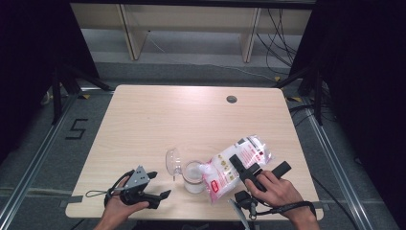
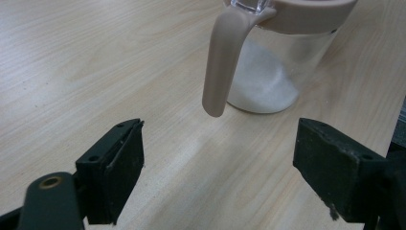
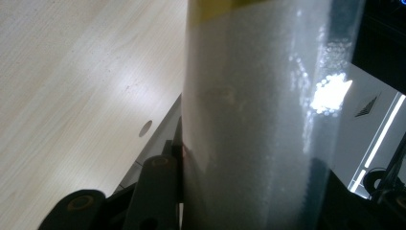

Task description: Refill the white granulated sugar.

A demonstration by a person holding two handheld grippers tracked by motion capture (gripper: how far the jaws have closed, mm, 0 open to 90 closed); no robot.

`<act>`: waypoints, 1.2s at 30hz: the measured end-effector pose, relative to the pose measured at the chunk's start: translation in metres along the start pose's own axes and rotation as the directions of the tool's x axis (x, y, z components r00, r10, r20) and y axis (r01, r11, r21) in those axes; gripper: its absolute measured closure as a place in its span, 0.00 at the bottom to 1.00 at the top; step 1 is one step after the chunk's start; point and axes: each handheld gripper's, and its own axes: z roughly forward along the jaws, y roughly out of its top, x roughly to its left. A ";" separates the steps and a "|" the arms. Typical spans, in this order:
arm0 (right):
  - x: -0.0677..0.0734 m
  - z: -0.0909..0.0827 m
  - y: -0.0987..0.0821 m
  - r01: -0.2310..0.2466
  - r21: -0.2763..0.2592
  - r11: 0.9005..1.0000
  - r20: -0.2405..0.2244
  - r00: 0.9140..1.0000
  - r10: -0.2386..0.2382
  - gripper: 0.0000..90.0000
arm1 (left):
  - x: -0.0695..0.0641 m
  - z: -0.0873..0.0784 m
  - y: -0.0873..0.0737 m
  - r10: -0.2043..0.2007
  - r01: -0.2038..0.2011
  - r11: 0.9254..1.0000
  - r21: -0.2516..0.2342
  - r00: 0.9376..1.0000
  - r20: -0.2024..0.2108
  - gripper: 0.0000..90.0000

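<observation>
A: Why is the bag [image 1: 238, 164] lying on a slant like that?

B: The right gripper [image 1: 245, 168] has its jaws clamped across the bag's middle, and the bag is tipped so its lower end hangs over the mouth of the jar [image 1: 193, 177]. My guess is it's angled to let the white grains run down into the jar. In the right gripper view the bag [image 3: 258, 120] sits squeezed between the two jaws, so the grip looks firm, partly closed around the bulk of it.

A: And where does the jar stand?

B: On the desk [image 1: 158, 124], near the front edge, between the two hands. Its clear lid [image 1: 172, 162] is swung open to the left, which keeps the mouth free for pouring. There's already a mound of white grains at the bottom, plain in the left gripper view [image 2: 261, 86].

A: What's the left gripper [image 1: 158, 187] doing?

B: Holding nothing. Its jaws stand wide apart, low over the desk, just left of the jar, pointing at the beige handle [image 2: 222, 62]. It isn't touching the handle. I'd judge it waits there so it can steady the jar if the pour nudges it.

A: Any risk?

B: The bag's end looks wider than the jar's mouth, so some grains could spill onto the desk
</observation>
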 end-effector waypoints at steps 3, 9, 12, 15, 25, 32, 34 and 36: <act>0.001 0.000 0.000 -0.020 -0.006 1.000 0.002 1.000 0.020 0.75 | 0.001 0.000 0.000 0.015 -0.015 1.000 0.000 1.000 0.001 0.19; -0.001 -0.001 -0.001 0.002 0.000 1.000 -0.002 1.000 -0.002 0.75 | 0.001 0.000 0.000 0.015 -0.015 1.000 0.000 1.000 0.002 0.19; -0.001 -0.001 -0.001 0.000 -0.001 1.000 -0.002 1.000 0.000 0.75 | 0.001 0.000 0.000 0.015 -0.015 1.000 0.000 1.000 0.002 0.19; -0.001 -0.001 -0.001 0.000 -0.001 1.000 -0.001 1.000 0.000 0.75 | 0.001 0.000 0.000 0.014 -0.014 1.000 0.000 1.000 0.002 0.19; -0.001 -0.002 -0.002 -0.003 0.000 1.000 -0.001 1.000 0.003 0.76 | 0.001 0.000 0.000 0.014 -0.014 1.000 -0.001 1.000 -0.001 0.19; -0.001 -0.001 -0.001 -0.003 -0.004 1.000 -0.004 1.000 0.003 0.76 | 0.001 0.000 0.000 0.013 -0.013 1.000 -0.002 1.000 0.002 0.19; -0.001 -0.001 -0.001 -0.003 -0.003 1.000 -0.002 1.000 0.003 0.76 | 0.001 0.000 0.000 0.012 -0.012 1.000 -0.002 1.000 0.001 0.19; -0.001 -0.001 -0.002 0.000 -0.001 1.000 -0.002 1.000 0.000 0.76 | 0.001 0.000 0.000 0.014 -0.014 1.000 -0.002 1.000 0.002 0.19</act>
